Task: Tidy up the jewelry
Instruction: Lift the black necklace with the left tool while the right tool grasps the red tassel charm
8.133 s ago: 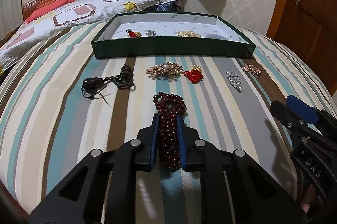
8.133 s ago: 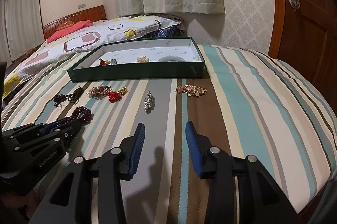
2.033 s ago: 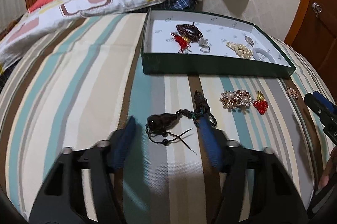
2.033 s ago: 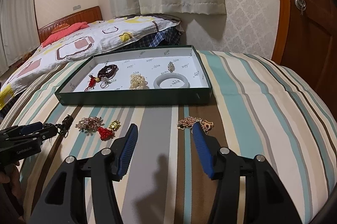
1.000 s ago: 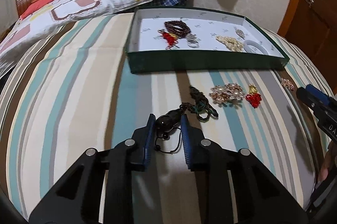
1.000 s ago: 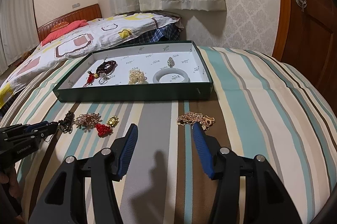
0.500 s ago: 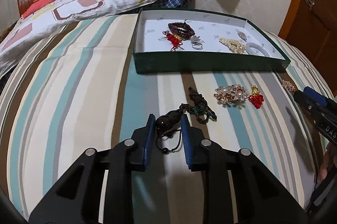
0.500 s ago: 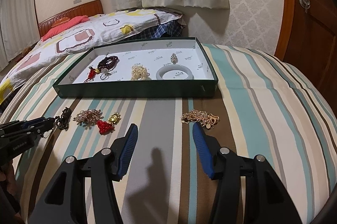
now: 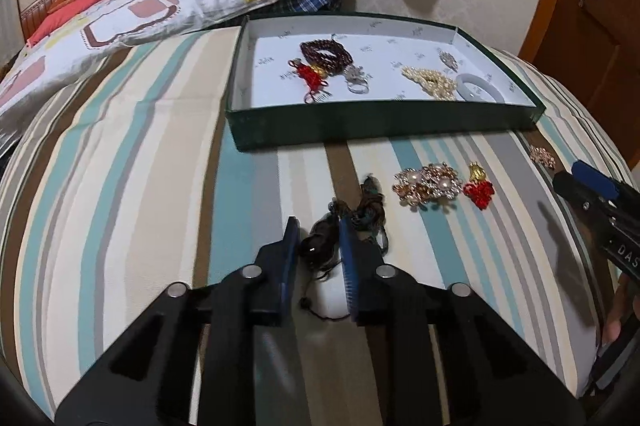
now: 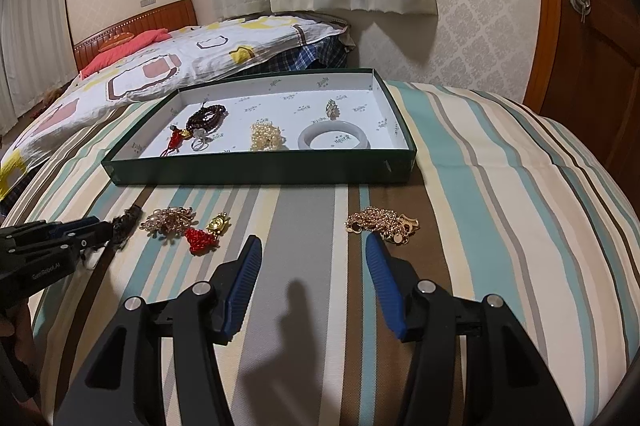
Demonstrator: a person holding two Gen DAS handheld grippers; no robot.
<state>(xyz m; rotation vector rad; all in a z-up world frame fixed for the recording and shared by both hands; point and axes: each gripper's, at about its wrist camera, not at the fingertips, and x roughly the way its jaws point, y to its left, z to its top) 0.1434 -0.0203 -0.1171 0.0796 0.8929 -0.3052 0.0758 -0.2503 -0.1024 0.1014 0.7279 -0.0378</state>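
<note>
Dark pendant (image 9: 318,246): left gripper (image 9: 318,226) closing on it for lifting into tray (image 9: 384,123). Right gripper (image 10: 312,252): apart, empty, waiting.

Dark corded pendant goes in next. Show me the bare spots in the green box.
Green box: bare floor along its left wall and between silver ring and pearl cluster. Crowded around the bead bracelet and white bangle.

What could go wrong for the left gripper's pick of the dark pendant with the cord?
1. The left gripper is closing on the dark gourd-shaped pendant, but its braided dark cord trails on the striped bedspread and might snag the gold pearl-studded brooch.
2. The rounded pendant might slip out.
3. The cord might catch on the green tray's wall.
</note>
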